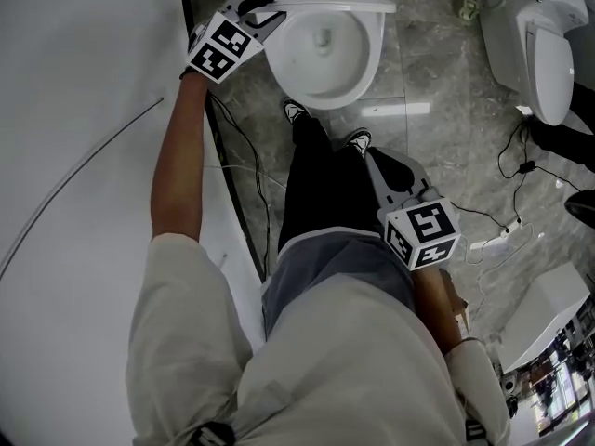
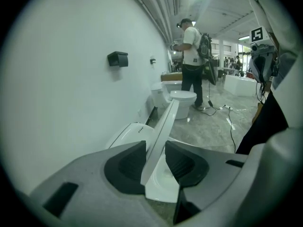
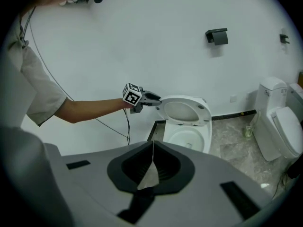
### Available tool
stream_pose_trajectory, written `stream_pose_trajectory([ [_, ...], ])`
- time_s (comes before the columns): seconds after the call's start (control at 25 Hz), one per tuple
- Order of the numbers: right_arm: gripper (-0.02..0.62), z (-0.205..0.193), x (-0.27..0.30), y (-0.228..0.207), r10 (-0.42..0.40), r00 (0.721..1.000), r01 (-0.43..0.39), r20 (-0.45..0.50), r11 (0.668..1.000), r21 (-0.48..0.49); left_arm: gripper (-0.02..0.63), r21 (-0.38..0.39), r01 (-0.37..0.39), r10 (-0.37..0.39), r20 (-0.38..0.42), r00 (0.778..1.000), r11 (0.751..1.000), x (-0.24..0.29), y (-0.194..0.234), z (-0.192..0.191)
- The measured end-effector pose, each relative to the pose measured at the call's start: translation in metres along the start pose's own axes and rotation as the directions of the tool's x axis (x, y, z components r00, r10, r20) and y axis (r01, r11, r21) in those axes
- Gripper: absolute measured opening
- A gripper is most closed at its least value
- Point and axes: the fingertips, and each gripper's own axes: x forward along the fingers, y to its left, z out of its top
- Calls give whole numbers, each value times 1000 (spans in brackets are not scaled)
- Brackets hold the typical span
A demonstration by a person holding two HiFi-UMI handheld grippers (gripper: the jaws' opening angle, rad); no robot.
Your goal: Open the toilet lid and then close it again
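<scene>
Pinching the toilet lid [image 2: 166, 117] edge in my left gripper [image 2: 155, 150] to steer it – right gripper [image 3: 152, 150] clenched empty, kept aside.

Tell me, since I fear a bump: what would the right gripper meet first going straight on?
Probably the toilet bowl at its wall-side rim, or the dark floor strip beside it; depth is unclear.

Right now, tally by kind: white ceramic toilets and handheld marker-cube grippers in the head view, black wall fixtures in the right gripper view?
White ceramic toilets: 2
Handheld marker-cube grippers: 2, left gripper clamping the white toilet lid, right gripper shut
Black wall fixtures: 2
Total: 6
</scene>
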Motion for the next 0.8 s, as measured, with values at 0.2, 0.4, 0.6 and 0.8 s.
stream_pose_trajectory([
  [0.2, 11, -11, 10, 13, 18, 999, -18, -28, 1000, 9, 120, -7, 3, -3, 20, 1000, 1000, -3, -8, -7],
  [0.4, 11, -20, 11, 22, 49, 998, -48, -42, 999, 18, 124, -21, 0, 0, 24, 1000, 1000, -3, -20, -14],
  [0.6, 11, -23, 9, 17, 45, 998, -44, -38, 999, 19, 124, -9, -16, 16, 8, 1000, 1000, -3, -30, -19],
  [0.8, 11, -29, 4, 9, 17, 999, -16, -38, 999, 28, 123, 20, -26, 26, -6, 1000, 999, -4, -41, -26],
])
